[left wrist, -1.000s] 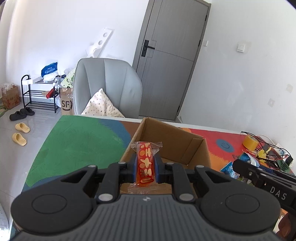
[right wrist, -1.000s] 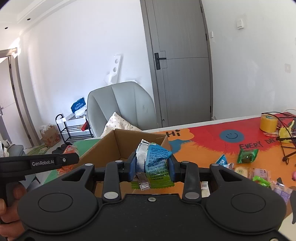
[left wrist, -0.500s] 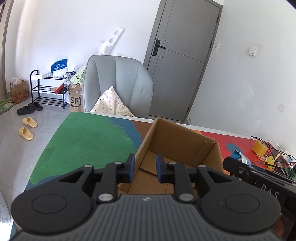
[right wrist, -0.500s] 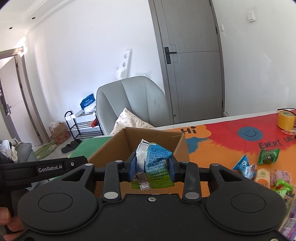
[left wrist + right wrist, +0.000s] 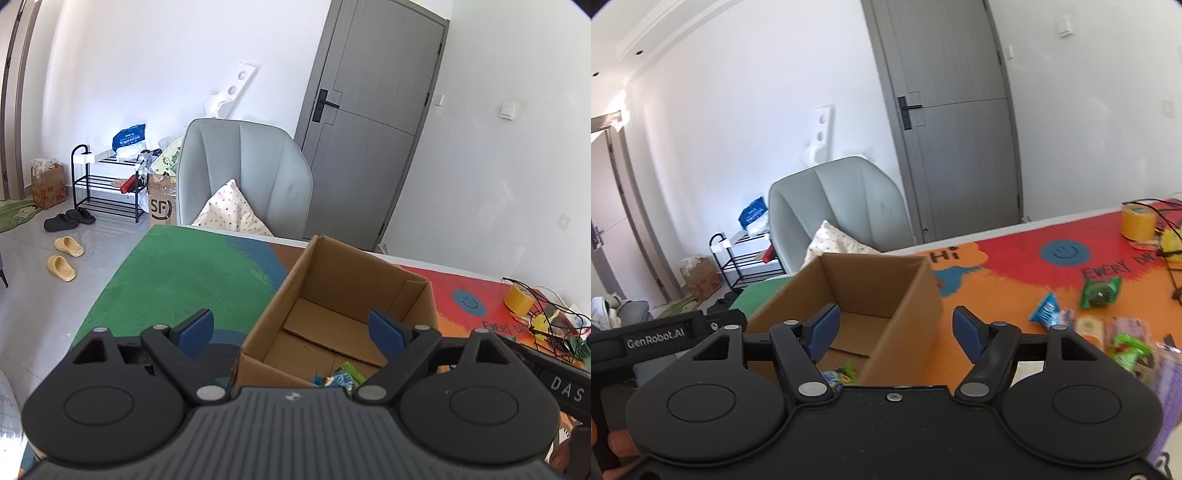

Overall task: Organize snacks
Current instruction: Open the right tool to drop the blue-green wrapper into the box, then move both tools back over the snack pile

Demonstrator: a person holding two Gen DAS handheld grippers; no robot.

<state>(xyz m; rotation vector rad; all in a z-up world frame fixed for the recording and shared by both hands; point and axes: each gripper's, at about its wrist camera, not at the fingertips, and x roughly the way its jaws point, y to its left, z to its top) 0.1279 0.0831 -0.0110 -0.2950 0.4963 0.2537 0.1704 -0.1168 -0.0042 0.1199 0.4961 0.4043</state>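
Over the cardboard box (image 5: 354,295) near the counter's (image 5: 192,266) far edge, the left gripper (image 5: 291,330) is hanging with its blue-padded fingers (image 5: 195,328) spread wide, having just been opening, nothing between them. Inside the box, a blue-and-green snack packet (image 5: 341,376) is lying at the near end of the floor. The right gripper (image 5: 892,328) is hovering over the box's right wall, its jaws also having just been opening and standing apart with nothing gripped. More snack packets (image 5: 1104,325) are lying scattered on the counter's orange part to the right of the box, near a roll of yellow tape (image 5: 1138,220).
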